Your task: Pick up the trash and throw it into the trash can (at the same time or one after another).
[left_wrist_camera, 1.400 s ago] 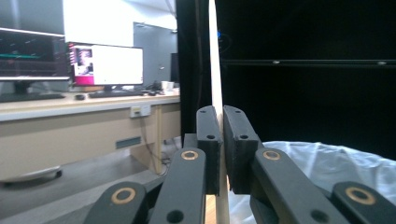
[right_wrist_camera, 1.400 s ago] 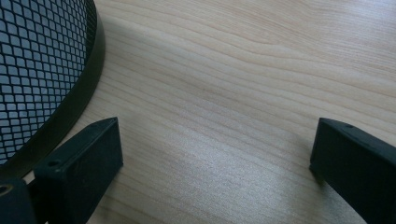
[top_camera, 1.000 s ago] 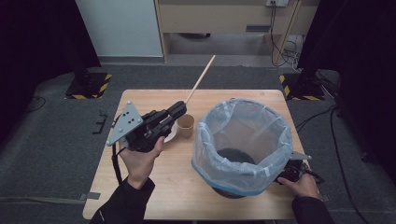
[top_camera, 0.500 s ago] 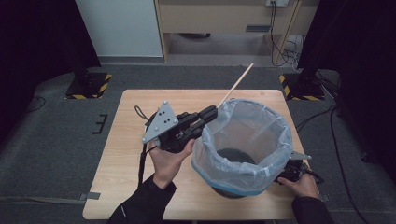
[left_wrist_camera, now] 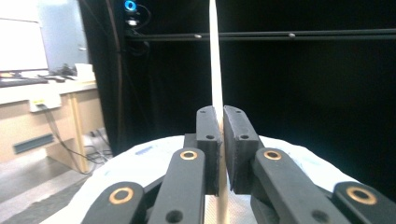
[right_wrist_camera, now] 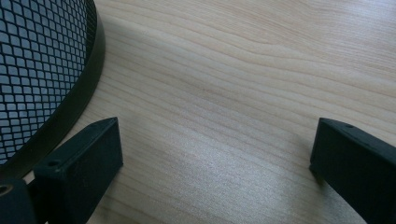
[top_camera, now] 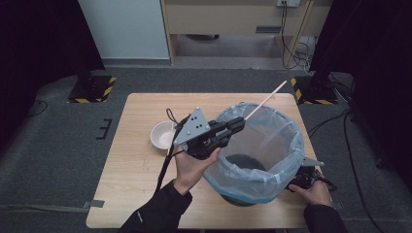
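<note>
**Stick held over the bin, other hand parked by its base**

So the left gripper is clamped tight on a thin wooden stick; the stick runs up and away over the rim of the bin, which has a pale plastic bag lining it; in the left gripper view the stick sits pinched right between the jaws. The right gripper rests low on the surface just beside the bin's mesh base, jaws wide apart with nothing in them; a small white bowl sits left of the bin.
</note>
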### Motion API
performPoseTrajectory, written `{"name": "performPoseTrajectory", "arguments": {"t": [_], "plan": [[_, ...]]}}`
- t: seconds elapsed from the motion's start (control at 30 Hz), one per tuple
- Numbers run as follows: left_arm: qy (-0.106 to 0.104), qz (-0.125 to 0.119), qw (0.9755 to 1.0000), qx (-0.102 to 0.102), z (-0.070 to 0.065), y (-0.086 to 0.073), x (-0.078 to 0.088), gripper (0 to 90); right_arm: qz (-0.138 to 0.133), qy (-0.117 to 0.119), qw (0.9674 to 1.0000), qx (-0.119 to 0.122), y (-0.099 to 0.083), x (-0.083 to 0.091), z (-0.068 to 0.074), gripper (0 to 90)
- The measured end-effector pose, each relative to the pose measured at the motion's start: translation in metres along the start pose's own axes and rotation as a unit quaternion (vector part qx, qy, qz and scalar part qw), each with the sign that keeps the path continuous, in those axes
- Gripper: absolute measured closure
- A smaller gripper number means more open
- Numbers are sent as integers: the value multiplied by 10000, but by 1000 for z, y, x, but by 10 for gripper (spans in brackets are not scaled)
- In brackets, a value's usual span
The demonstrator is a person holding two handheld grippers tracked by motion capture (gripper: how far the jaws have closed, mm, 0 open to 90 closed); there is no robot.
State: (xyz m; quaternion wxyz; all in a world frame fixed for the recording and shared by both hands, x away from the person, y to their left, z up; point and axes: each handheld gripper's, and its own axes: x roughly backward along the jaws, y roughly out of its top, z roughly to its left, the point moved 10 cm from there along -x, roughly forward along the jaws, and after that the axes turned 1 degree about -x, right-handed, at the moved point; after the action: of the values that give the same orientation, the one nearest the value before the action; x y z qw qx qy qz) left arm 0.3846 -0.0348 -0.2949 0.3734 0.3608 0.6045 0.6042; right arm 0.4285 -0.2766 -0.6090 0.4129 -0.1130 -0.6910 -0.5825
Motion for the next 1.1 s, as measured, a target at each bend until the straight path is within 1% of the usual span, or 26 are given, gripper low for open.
{"name": "performPoseTrajectory", "arguments": {"t": [0.07,0.1,0.13,0.2,0.3,0.37,0.4,0.43,0.5,0.6,0.63,0.67,0.77,0.8,0.9,1.0,1.1], "plan": [[-91,22,10000,31,-1,-3,-3,806,-1,0,10000,3,0,0,0,25],[-114,22,9999,29,0,-4,-4,773,-1,0,10000,2,0,0,0,25],[-122,24,9999,40,0,-4,-5,740,-1,0,10000,2,0,0,0,25],[-133,18,9999,40,1,-5,-3,705,-1,0,10000,1,0,0,0,25],[-80,8,10000,1,5,-3,3,625,-1,0,10000,1,0,0,0,25],[4,34,10000,-89,9,-3,10,574,0,1,10000,1,0,0,0,25],[71,43,9999,-127,13,-2,15,544,-1,1,10000,2,0,0,0,25],[170,55,9997,-155,19,-2,23,521,-1,0,10000,2,0,0,0,25],[279,61,9995,-140,26,-3,31,473,-1,0,10000,2,0,0,0,25],[519,99,9985,-111,43,-5,50,432,-1,0,10000,3,0,0,0,25],[675,149,9975,-113,53,-7,59,424,0,0,10000,1,0,0,0,25],[770,181,9968,-100,59,-10,65,413,0,1,10000,1,0,0,0,25],[982,259,9948,-35,73,-16,79,388,-2,0,10000,2,0,0,0,25],[1059,329,9938,23,80,-21,85,373,-1,0,10000,2,0,0,0,25],[1214,377,9917,163,94,-32,96,352,0,-1,10000,2,0,0,0,25],[1409,509,9884,230,108,-46,105,338,0,0,10000,2,0,0,0,25],[1614,686,9841,275,122,-63,110,326,-1,0,10000,4,0,0,0,25]]}}
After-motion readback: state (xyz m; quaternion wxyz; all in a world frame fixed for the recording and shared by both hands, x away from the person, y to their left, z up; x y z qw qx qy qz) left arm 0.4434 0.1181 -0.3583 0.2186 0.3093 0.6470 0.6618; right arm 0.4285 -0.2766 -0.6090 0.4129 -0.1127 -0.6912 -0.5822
